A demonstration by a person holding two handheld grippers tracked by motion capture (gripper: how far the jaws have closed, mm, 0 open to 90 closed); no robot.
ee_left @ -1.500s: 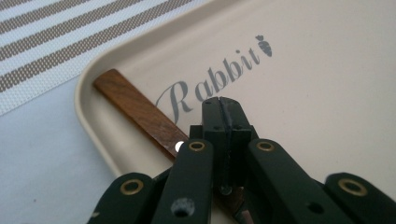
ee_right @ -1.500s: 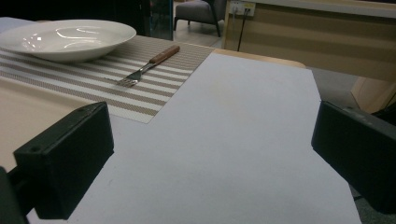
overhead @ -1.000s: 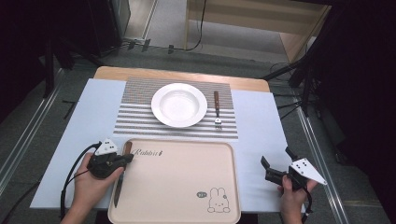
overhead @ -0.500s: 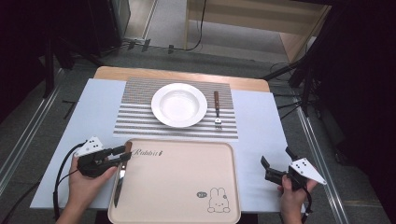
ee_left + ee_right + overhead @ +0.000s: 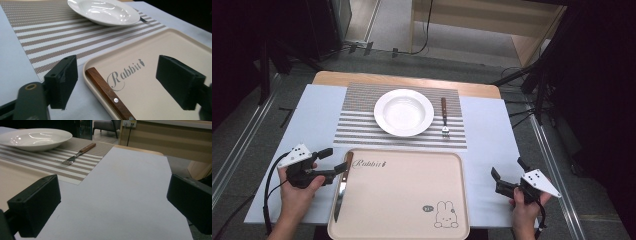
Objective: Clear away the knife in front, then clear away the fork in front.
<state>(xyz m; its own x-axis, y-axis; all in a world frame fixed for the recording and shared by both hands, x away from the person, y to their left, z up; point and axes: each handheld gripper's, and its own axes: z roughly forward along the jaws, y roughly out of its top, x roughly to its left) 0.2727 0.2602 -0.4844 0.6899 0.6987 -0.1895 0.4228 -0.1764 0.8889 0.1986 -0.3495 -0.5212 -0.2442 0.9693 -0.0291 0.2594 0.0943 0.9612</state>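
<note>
A wooden-handled knife [image 5: 340, 189] lies along the left side of the beige Rabbit tray [image 5: 412, 200], handle [image 5: 107, 92] toward the far end. My left gripper [image 5: 334, 161] is just left of the handle. Its jaws have just been opening and now stand wide, one on each side of the handle's end and clear of it [image 5: 120, 80]. A white plate [image 5: 404, 112] and a fork [image 5: 444, 117] rest on the striped placemat [image 5: 362, 125]. To the right of the tray, my right gripper [image 5: 497, 182] is held open over the pale mat [image 5: 112, 212], nothing between its jaws.
The plate [image 5: 105, 11] and the placemat [image 5: 50, 32] lie just beyond the tray's far rim [image 5: 120, 50]. The fork [image 5: 76, 155] lies ahead and to the left in the right gripper view. Dark floor, cables and stands surround the table.
The left gripper has opened, let go of the knife handle and drawn back to the left. The knife stays lying in the tray. The right gripper has not moved.
</note>
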